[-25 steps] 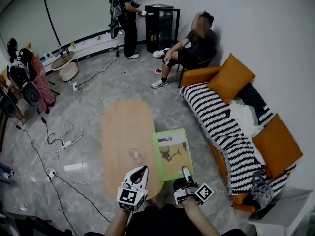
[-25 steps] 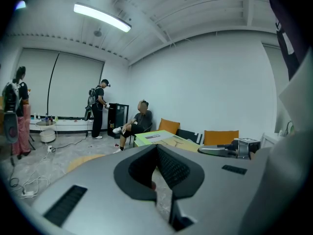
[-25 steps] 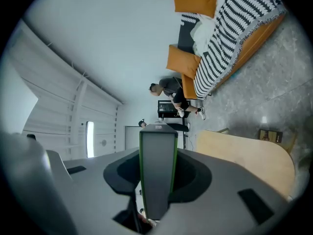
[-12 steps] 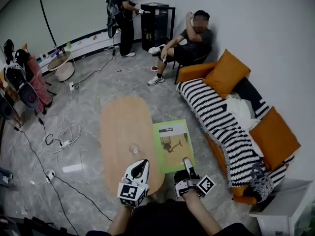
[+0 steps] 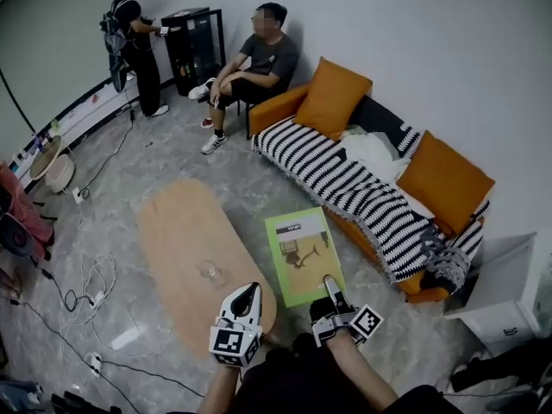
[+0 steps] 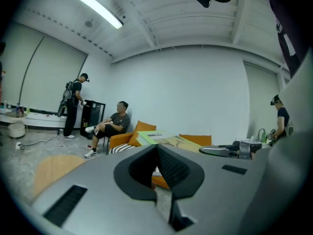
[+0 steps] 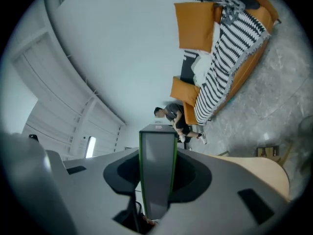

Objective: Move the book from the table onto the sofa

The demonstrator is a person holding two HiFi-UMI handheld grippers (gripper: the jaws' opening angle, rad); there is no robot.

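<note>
Head view: the right gripper [image 5: 329, 286] grips the near edge of a green book [image 5: 302, 250]. The book is held out flat, just beside the right edge of the oval wooden table [image 5: 185, 240], over the grey floor between the table and the sofa [image 5: 366, 198]; it is not yet on the sofa. The left gripper [image 5: 247, 294] is over the near end of the table with its jaws pressed together and nothing in them. A small glass [image 5: 210, 272] stands on the table. The sofa carries a black-and-white striped blanket [image 5: 336, 175] and 2 orange cushions [image 5: 343, 97]. One person [image 5: 259, 54] sits on a chair at the far end of the sofa; another [image 5: 134, 41] stands by a black cabinet [image 5: 191, 46].

Left gripper view: the left gripper [image 6: 157, 148] shows both jaws closed against each other, empty. Past them the book [image 6: 159, 139] lies level in the air, with the sofa [image 6: 142, 131] and the seated person [image 6: 115, 124] behind it.

Right gripper view: the right gripper [image 7: 157, 177] has its 2 jaws clamped on the book [image 7: 157, 151], seen edge-on and filling the gap between them. The sofa [image 7: 230, 48] is at the upper right, the table [image 7: 259, 173] at the lower right.
</note>
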